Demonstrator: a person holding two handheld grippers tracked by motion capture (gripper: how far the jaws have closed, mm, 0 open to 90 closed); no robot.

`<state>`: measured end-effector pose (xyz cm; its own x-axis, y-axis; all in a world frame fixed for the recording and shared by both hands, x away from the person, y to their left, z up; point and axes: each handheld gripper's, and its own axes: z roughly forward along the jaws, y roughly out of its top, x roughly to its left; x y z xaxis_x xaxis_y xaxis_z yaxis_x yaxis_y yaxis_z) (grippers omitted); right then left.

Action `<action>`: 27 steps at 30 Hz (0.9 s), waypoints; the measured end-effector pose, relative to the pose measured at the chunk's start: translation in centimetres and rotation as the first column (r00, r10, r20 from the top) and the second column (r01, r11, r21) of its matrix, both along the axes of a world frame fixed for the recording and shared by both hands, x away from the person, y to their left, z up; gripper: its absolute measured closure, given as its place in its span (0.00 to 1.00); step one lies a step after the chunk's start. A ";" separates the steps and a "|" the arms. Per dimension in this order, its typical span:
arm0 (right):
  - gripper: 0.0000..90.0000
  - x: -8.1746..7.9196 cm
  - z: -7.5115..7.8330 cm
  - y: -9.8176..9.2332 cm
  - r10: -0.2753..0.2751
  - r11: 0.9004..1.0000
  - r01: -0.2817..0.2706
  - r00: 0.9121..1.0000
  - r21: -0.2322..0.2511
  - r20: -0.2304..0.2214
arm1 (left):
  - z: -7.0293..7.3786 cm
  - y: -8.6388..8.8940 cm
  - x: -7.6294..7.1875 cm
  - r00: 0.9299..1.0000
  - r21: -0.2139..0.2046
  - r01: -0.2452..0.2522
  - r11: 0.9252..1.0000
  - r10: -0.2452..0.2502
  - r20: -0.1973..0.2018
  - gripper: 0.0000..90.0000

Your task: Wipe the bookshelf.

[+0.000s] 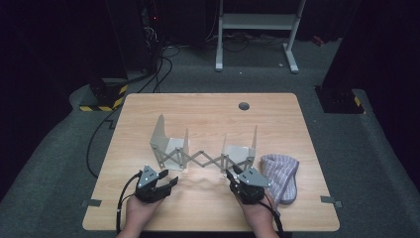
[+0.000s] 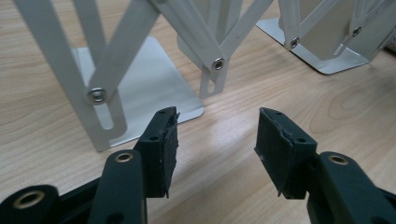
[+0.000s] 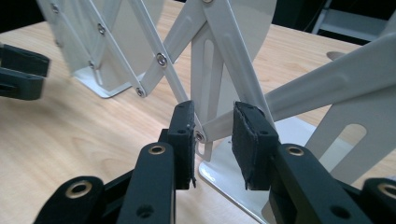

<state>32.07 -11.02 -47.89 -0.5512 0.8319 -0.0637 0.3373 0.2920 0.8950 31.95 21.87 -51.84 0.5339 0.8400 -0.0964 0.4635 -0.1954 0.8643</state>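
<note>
Dark room all around, grey carpet, and a light wooden table (image 1: 208,106) sitting in the middle of the high view, with a white metal stand frame (image 1: 257,22) on the floor up at the top.

Going left to right: the left gripper (image 1: 167,184) sits at the lower left of the table, held in a hand (image 1: 138,210) coming up from the bottom edge. Its jaws are parted fairly wide with nothing between them; in its own view the pads (image 2: 166,142) hover over bare wood, just short of the flat base plate of the expandable metal bookend rack (image 2: 140,79).

That rack (image 1: 205,151) stands across the middle of the table, an upright panel at each end and a scissor lattice joining them.

The right gripper (image 1: 232,179) is at the lower right, close against the rack's right end. Its jaws stand partly apart around a lattice bar and pivot (image 3: 205,130); I can't tell whether the pads actually press on it.

A striped purple cloth (image 1: 281,176) lies near the table's right edge, just beside that gripper.
</note>
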 end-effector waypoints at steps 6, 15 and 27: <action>0.76 1.7 0.1 -0.3 -0.025 1.000 0.025 1.000 -0.015 0.002 | 0.0 0.0 0.5 1.000 0.002 -0.014 1.000 0.014 0.009 0.54; 0.73 4.7 0.2 -0.8 -0.071 0.997 0.070 0.997 -0.019 -0.010 | -0.1 0.2 1.4 0.999 -0.011 -0.037 0.999 0.037 0.008 0.54; 0.64 5.8 -0.3 -0.7 -0.107 0.994 0.106 0.993 -0.032 -0.040 | -0.3 0.9 1.9 0.999 0.001 -0.051 0.999 0.051 -0.004 0.54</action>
